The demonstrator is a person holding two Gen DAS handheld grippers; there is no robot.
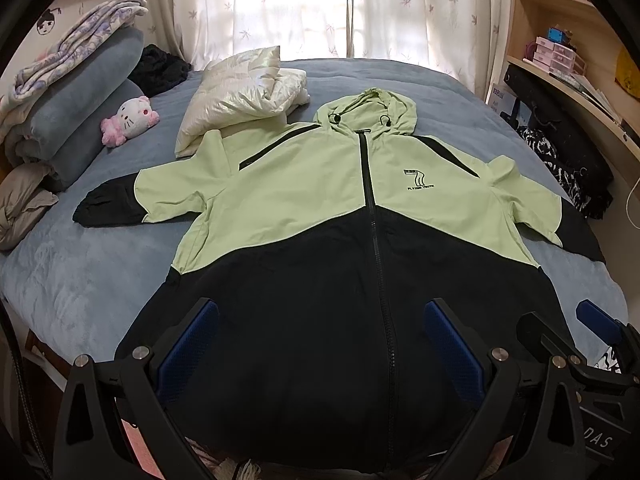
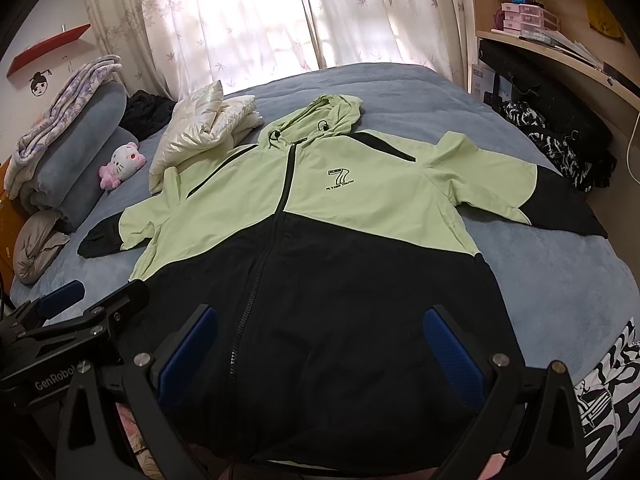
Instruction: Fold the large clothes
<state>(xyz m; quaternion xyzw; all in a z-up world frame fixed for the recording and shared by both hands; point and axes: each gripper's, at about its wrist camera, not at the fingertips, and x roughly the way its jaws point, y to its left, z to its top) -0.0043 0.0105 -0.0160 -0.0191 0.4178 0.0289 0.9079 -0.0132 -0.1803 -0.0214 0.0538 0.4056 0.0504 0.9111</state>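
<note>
Lying flat, front up and zipped, on the blue-grey bedspread (image 1: 100, 280): one light-green and black hooded zip jacket (image 1: 320, 200), hood toward the window, both sleeves spread out to the sides, black hem nearest my cameras.

Around it I log:
- folded cream-white shiny padded garment (image 1: 236, 92), touching the jacket's shoulder on the left of the view, beside the hood;
- pink and white plush cat toy (image 1: 130, 120), well apart, by the bedding stack;
- stack of rolled blue-grey blankets topped with a floral-print quilt (image 1: 72, 92), far left;
- crumpled black garment (image 1: 160, 66) behind the plush;
- bunched beige-grey cloth (image 1: 24, 204) at the left bed edge;
- black and white patterned fabric (image 1: 560, 168) at the right bed edge, close to the sleeve there, contact uncertain;
- wooden shelving with small pink drawer boxes (image 1: 556, 54), right;
- sheer floral-print curtains (image 1: 320, 4) behind the bed.

Nothing lies on top of the jacket.

Left gripper (image 1: 320, 344): held low over the black hem, pointing toward the hood, blue-padded fingers (image 1: 188, 344) spread wide, nothing between them. Right gripper (image 2: 320, 348): alongside, same heading, over the hem right of the zip, jaws likewise wide apart and empty. Whether either touches the fabric I cannot tell through the fisheye.
</note>
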